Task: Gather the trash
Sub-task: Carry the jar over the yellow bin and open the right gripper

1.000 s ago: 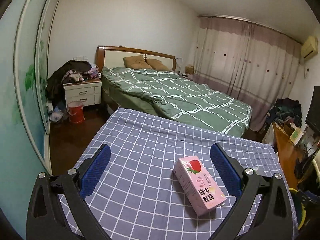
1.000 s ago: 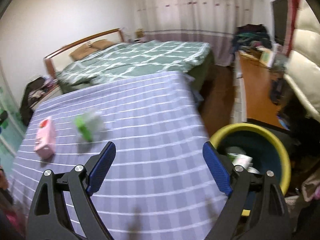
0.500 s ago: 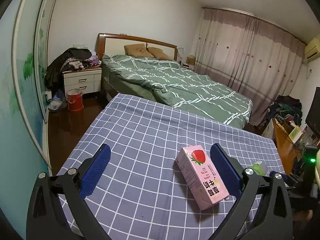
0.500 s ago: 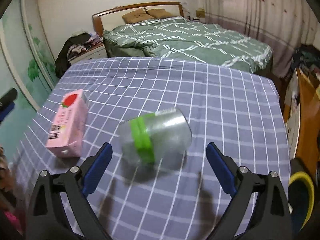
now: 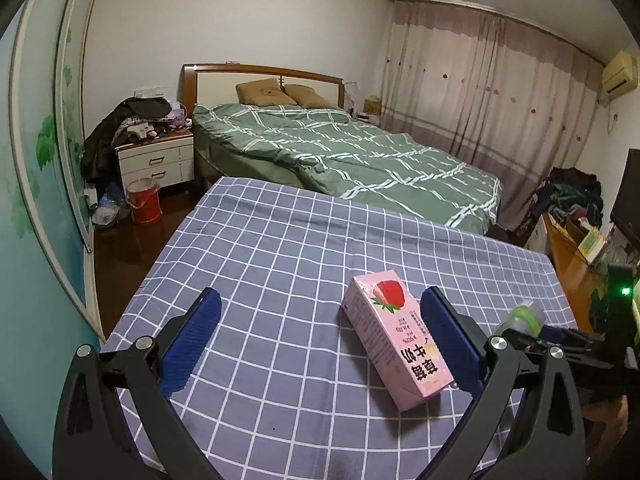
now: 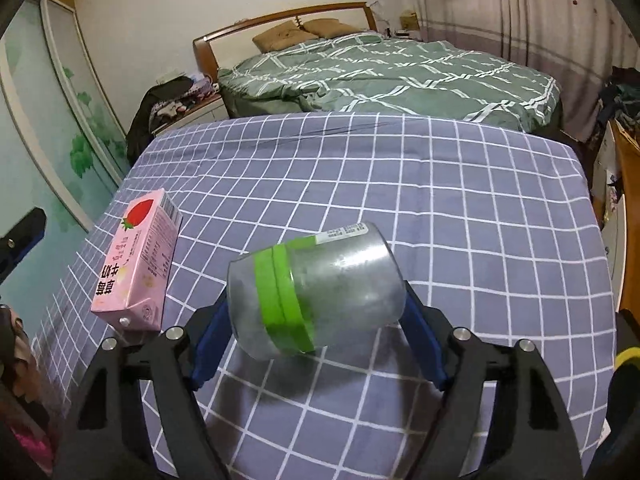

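Currently the right gripper (image 6: 316, 316) straddles the clear cup (image 6: 316, 294) lying on the checked cloth (image 6: 460, 216); its 2 jaws have just been closing, apparently touching the cup's sides. Beside it, the left gripper (image 5: 320, 340) stands wide apart around the pink carton (image 5: 394, 336).

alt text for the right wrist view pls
The right tongs, which have just been closing, straddle a clear cup with a green band lying on a checked cloth. A pink strawberry milk carton lies left; a green bed behind.
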A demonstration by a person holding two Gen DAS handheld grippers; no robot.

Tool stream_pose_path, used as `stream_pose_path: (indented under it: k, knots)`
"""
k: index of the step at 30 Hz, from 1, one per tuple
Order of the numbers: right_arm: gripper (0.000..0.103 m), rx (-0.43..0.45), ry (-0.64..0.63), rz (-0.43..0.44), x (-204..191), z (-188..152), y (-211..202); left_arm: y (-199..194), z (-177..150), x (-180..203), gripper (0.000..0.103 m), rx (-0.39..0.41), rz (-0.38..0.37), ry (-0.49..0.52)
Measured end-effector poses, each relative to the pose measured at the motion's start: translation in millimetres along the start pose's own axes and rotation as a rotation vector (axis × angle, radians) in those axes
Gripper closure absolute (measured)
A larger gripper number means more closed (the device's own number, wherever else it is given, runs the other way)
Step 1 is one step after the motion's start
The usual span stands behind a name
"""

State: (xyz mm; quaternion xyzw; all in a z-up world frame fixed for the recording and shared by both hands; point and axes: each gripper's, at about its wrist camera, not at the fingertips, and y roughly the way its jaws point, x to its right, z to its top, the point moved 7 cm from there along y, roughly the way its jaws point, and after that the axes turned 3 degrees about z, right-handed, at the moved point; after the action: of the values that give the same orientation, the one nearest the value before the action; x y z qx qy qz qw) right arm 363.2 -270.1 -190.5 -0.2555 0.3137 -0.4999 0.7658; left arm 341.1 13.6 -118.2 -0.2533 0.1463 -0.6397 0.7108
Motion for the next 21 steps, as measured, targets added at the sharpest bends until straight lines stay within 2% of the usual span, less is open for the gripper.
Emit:
stream_pose_path:
  k: [3, 7, 12, 17, 21]
  knots:
    - [0.03, 0.019, 0.027, -0.039, 8, -1, -11, 2, -1, 2, 0.005, -0.003, 0.005, 0.012]
    - [0.03, 0.06, 0.199, -0.141, 47, 0, -35, 3, -1, 6, 0.005, 0.002, 0.014, 0.023]
    - [0.03, 0.185, 0.376, -0.3, 104, -6, -85, 2, -2, 8, 0.005, 0.003, 0.007, 0.028]
    - [0.03, 0.342, 0.536, -0.47, 155, -35, -167, 1, -3, 10, 0.005, -0.004, -0.005, 0.032]
    - [0.03, 0.372, 0.633, -0.595, 194, -70, -210, -2, -3, 12, 0.005, 0.001, -0.01, 0.044]
